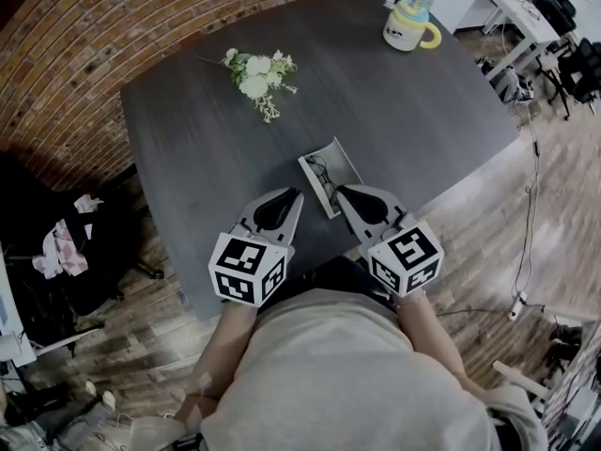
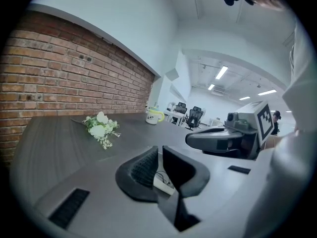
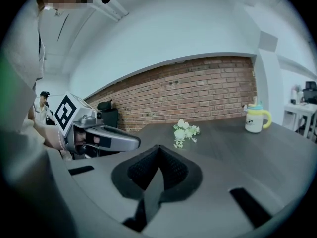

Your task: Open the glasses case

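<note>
The person's pale shirt (image 1: 338, 374) is nearest. Beyond it, a small grey rectangular glasses case (image 1: 331, 178) lies open on the dark wood-grain table (image 1: 188, 158), near its near edge. The left gripper (image 1: 295, 194) is just left of the case, jaws a narrow slit apart. The right gripper (image 1: 341, 190) is just right of it, jaws pressed together and empty. Farther off are a white flower sprig (image 1: 258, 71) and a yellow-handled mug (image 1: 410, 24).

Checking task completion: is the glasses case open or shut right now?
Open. In the head view the glasses case has its lid raised off the base, and the glasses lie exposed inside.
</note>
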Demonstrator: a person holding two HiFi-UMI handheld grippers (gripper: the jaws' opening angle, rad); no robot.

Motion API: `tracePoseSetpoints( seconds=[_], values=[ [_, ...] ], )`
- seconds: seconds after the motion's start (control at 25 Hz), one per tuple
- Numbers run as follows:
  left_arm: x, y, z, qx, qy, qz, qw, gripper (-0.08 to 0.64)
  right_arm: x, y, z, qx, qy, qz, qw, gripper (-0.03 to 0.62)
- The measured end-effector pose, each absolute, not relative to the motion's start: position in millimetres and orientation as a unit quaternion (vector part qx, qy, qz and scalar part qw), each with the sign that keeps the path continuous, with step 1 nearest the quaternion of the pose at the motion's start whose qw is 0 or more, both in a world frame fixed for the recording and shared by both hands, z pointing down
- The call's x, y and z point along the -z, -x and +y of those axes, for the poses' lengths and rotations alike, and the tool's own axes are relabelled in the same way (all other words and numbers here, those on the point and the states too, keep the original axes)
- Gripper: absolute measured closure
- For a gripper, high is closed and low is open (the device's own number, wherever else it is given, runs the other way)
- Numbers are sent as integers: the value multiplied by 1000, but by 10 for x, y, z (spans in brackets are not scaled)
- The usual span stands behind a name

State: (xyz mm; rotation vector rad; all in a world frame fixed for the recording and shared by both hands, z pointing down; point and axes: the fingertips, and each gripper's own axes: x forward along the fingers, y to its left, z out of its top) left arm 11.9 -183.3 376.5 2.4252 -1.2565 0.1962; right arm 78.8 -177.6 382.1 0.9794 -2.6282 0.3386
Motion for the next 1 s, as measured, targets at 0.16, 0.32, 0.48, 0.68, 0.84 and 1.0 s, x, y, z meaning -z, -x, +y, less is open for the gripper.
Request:
tracePoseSetpoints(
  seconds=[0.16,0.32,0.48,0.68,0.84,1.0],
  values=[
    [-3828,-145,-1821,-74,-868,-443,212,515,-3850,-759,-1778,-129,-341,-918,156,586],
    [-3889,-174,-1800,-82,-868,-438,220,515,-3884,-743,-1781,-132,-337,-919,158,586],
    [-3894,-192,-1798,-83,-869,-436,222,515,-3904,-759,-1799,-138,-340,-917,155,586],
    [-3887,-209,-1799,-84,-869,-434,221,515,-3945,-772,-1788,-142,-338,-917,158,586],
    [-3900,-212,-1794,-86,-870,-430,224,515,-3959,-756,-1773,-139,-331,-919,162,586],
    [-3913,-217,-1803,-87,-870,-429,226,515,-3970,-765,-1770,-138,-332,-919,164,586]
  ],
)
